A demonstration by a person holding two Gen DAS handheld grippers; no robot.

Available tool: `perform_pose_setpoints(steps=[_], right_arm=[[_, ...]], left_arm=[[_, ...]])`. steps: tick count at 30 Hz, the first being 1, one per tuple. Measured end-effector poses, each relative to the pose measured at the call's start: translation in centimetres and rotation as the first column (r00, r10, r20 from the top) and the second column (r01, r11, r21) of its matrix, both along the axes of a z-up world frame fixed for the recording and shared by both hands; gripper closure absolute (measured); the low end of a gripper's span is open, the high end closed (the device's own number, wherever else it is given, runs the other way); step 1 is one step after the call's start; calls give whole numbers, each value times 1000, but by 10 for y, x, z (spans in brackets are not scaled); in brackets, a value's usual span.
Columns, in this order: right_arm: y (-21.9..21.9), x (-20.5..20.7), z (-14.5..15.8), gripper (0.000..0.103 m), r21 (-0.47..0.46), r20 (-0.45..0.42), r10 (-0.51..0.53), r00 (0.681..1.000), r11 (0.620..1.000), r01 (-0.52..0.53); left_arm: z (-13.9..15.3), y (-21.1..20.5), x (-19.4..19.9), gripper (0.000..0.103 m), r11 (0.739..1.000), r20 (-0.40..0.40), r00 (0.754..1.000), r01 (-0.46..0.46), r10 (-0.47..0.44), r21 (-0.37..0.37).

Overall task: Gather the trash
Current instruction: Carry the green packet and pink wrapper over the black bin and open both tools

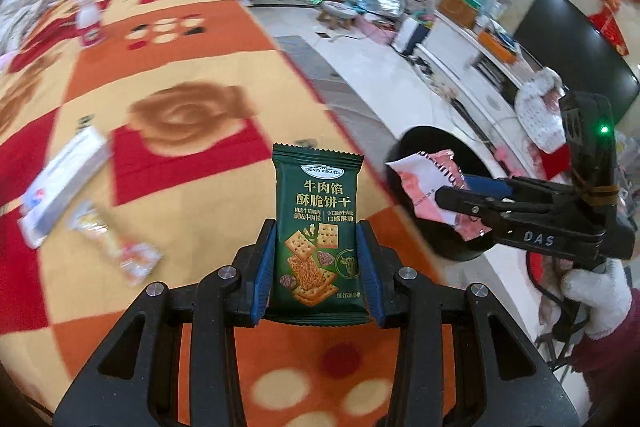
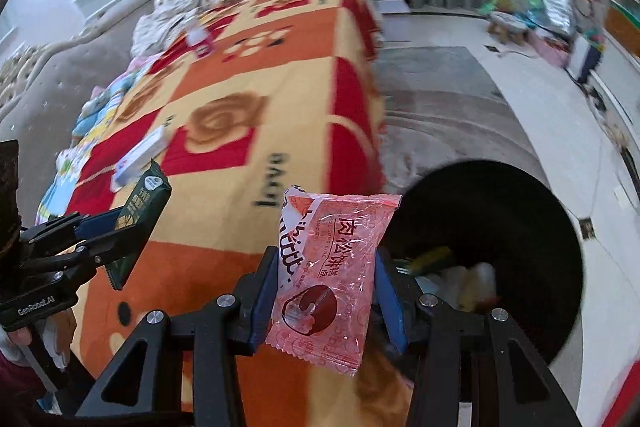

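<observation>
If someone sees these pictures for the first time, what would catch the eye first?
Most striking is the green biscuit packet, standing upright between the pads of the left gripper. Next is the pink wrapper, clamped in the right gripper beside the black trash bin. Behind both lies the orange and red blanket.

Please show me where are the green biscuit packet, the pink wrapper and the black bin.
green biscuit packet (image 1: 318, 227): left wrist view, middle of its printed front.
pink wrapper (image 2: 332, 267): right wrist view, centre of its printed face.
black bin (image 2: 560, 227): right wrist view, dark inner wall.
</observation>
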State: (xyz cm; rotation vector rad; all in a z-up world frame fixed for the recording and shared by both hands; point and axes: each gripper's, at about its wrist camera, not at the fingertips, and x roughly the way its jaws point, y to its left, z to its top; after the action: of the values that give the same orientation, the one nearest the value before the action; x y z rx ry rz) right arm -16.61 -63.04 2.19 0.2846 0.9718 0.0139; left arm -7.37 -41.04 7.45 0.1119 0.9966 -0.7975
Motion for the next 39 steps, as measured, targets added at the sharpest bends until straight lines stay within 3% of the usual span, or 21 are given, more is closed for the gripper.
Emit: perform_pose_setpoints(steps=[11,24,29,30,32,34,39], right_arm=[[-79,-25,-17,58,-22,-41,-154,987,988,153],[-112,-29,-30,58,4,-60,-215,975,976,216],[-118,-28,-32,49,17,-64,-236,970,971,237],[-119,-28,-32,41,18,-64,-241,968,970,243],[-122,-29,-31,32,27,-61,-263,963,964,265],[-125,-30,-30,31,39,-56,-274,960,960,276],[-126,-32,-26,31,34,-46,-288,957,957,289]], left_arm=[[-4,-89,0,66,994,-80,992,91,-96,-67],[-10,-124,4,66,990,-99,987,117,-125,-82],[-12,-126,4,65,984,-126,980,137,-151,-115],[-13,-126,3,65,982,-132,979,141,-157,-126],[-12,-125,5,52,978,-139,976,147,-167,-147],[-12,-123,7,45,975,-151,974,144,-170,-172],[-8,-115,10,43,978,-153,976,126,-152,-169]])
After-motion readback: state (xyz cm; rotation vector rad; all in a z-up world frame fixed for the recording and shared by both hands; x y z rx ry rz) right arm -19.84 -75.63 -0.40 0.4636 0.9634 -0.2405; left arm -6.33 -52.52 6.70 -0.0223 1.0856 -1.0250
